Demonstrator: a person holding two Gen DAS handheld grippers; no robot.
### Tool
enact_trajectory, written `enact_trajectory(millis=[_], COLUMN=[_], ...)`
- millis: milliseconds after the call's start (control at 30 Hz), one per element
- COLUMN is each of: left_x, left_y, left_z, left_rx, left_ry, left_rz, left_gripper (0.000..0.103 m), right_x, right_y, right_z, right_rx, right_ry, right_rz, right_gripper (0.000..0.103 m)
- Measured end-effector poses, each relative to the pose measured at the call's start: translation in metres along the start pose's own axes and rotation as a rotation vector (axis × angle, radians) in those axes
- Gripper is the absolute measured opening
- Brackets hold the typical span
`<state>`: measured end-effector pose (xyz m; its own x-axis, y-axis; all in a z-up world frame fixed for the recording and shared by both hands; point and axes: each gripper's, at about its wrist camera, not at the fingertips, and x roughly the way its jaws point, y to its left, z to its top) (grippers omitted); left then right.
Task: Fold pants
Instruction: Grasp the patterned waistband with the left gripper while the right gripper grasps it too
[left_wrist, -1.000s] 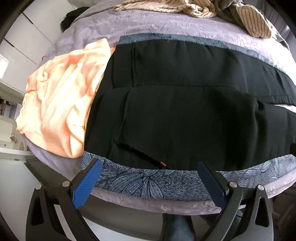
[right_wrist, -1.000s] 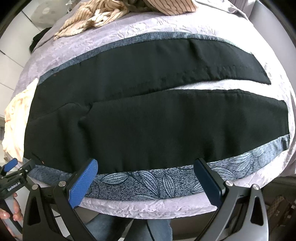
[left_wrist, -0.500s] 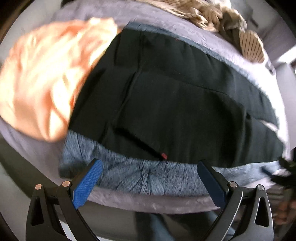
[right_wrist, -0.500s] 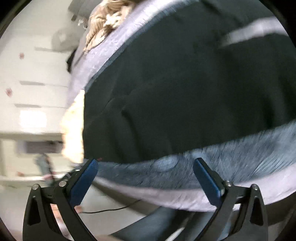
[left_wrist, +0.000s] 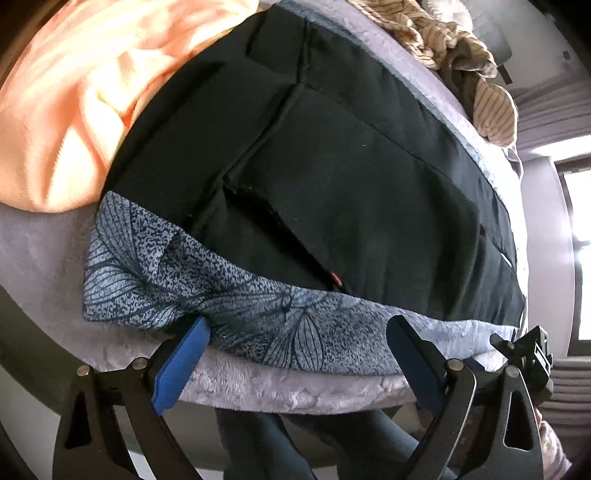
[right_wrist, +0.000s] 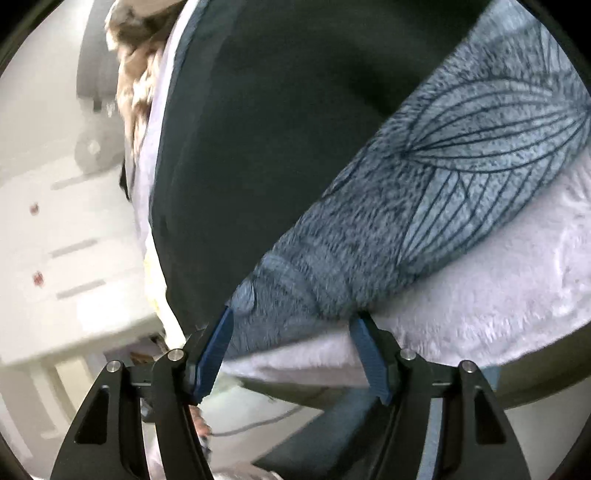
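While both tongs stand with their jaws spread and nothing held between them, the left gripper (left_wrist: 299, 354) sits at the near edge of the bed, its blue left finger (left_wrist: 181, 365) tucked just under a lifted fold of the leaf-print blanket (left_wrist: 229, 295) and its dark right finger (left_wrist: 413, 354) against the same blanket's lower border. Beyond it the black pants (left_wrist: 351, 177) lie spread flat on that blanket, waist toward the left, a small red tag (left_wrist: 337, 280) showing at the near hem by a pocket slit. An orange cloth (left_wrist: 81, 99) lies bunched at the pants' left, touching them, and striped clothes (left_wrist: 461, 48) are heaped at the far side on the lilac bedcover (left_wrist: 295, 387). At far right the other tool's black body shows. The right gripper (right_wrist: 291, 347) is set somewhat narrower, its pads (right_wrist: 216, 350) on either side of the blanket (right_wrist: 424, 192) edge, close to or touching it; blur hides which. The pants (right_wrist: 258, 129) run up and away behind, with a white cabinet (right_wrist: 55, 240) off to the left
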<state>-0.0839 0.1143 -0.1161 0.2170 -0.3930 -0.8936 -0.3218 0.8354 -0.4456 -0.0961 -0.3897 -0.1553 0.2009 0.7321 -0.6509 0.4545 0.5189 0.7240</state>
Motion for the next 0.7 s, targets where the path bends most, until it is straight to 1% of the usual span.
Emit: enact_trajectory(millis=[200,333,367,433,467,533,600,633,667,700], left_x=[-0.008,-0.006,-0.007,-0.006,-0.006,-0.012,-0.015,-0.014,-0.012,-0.007], left_y=[0.010,0.022,0.024,0.022,0.018,0.012,0.010,0.013,0.016,0.022], left_z=[-0.010,-0.012,-0.012,-0.008,-0.006,-0.003,-0.001,0.001,0.001,0.001], left_rx=[0.007,-0.015,-0.020,-0.032,-0.035,-0.034,-0.038,-0.047,-0.058,-0.074], left_ry=[0.014,0.031,0.028,0.018,0.006,-0.023,-0.041,-0.036,-0.031,-0.021], left_rz=[-0.014,-0.020,-0.026,-0.040,-0.051,-0.078,-0.099,-0.101,-0.099,-0.100], left_gripper=[0.097,0.097,0.097,0.097,0.097,0.097,0.088,0.081,0.066,0.056], right_x=[0.007,0.010,0.013,0.022,0.025,0.031,0.028,0.027,0.028,0.028], right_y=[0.009,0.016,0.017,0.018,0.016,0.018,0.024,0.027,0.028,0.025], right_z=[-0.002,-0.005,-0.006,-0.007,-0.008,-0.009,-0.011,-0.010,-0.010,-0.009], right_rx=[-0.027,-0.021,-0.021,-0.020,-0.015,-0.011,-0.024,-0.029,-0.026,-0.019], right_ry=[-0.003,-0.004,0.002,0.023,0.031,0.032,0.025,0.024,0.027,0.028], right_rz=[0.119,0.211,0.223,0.206,0.191,0.200,0.213,0.213,0.209,0.205], right_gripper=[0.070,0.070,0.070,0.070,0.070,0.070,0.070,0.070,0.068,0.061])
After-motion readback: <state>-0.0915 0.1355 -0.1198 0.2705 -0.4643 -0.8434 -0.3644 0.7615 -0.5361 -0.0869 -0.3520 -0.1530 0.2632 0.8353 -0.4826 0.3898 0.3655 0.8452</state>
